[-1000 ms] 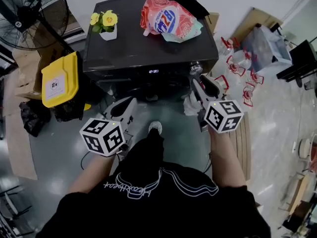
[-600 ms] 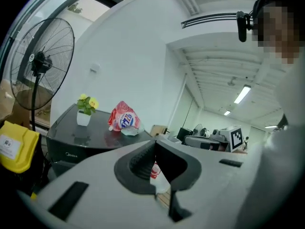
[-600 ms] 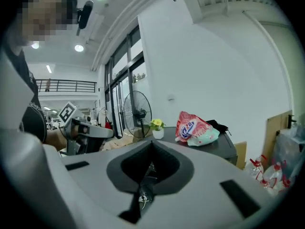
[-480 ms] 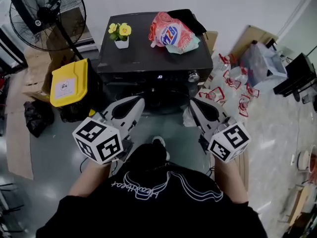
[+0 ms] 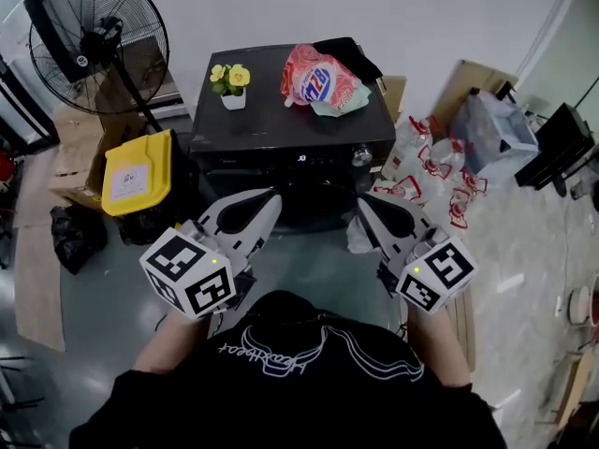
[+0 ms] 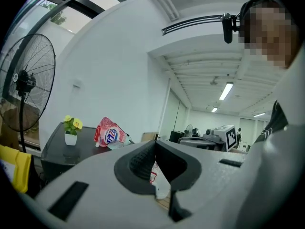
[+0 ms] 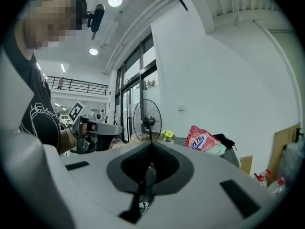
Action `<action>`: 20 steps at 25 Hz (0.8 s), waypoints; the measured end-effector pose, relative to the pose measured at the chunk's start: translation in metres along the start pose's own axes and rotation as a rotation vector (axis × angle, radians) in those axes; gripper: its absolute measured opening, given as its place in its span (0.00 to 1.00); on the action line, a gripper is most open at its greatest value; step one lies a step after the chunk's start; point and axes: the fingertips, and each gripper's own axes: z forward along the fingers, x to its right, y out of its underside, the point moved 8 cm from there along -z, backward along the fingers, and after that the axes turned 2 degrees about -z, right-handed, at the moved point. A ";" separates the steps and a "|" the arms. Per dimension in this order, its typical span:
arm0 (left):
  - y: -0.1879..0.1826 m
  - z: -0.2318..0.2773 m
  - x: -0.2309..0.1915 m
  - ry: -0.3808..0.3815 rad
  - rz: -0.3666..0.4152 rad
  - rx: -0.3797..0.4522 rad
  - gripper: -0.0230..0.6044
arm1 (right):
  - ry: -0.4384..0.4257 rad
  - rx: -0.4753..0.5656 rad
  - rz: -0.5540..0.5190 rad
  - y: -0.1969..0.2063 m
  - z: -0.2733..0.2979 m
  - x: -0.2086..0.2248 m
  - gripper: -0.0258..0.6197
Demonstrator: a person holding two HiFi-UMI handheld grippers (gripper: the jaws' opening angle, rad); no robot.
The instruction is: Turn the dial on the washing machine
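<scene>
R gripper (image 5: 367,206) was drawn back toward 6 o'clock off dial (image 5: 362,156), jaws closed empty; L gripper (image 5: 271,197) likewise shut, empty; turn prob. done.

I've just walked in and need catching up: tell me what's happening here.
A person stands before the black washing machine, holding a white two-jaw gripper in each hand. The left gripper and right gripper both have their fingers closed on nothing and hang short of the machine. Neither touches the small silver dial at its front right corner.
</scene>
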 end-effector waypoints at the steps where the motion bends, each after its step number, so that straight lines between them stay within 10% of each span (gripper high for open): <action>1: -0.001 0.001 0.004 0.007 0.006 0.004 0.04 | -0.002 0.010 0.002 -0.002 -0.002 -0.001 0.04; 20: -0.002 -0.004 0.030 0.039 0.031 0.007 0.04 | -0.017 0.026 -0.054 -0.011 -0.014 -0.020 0.04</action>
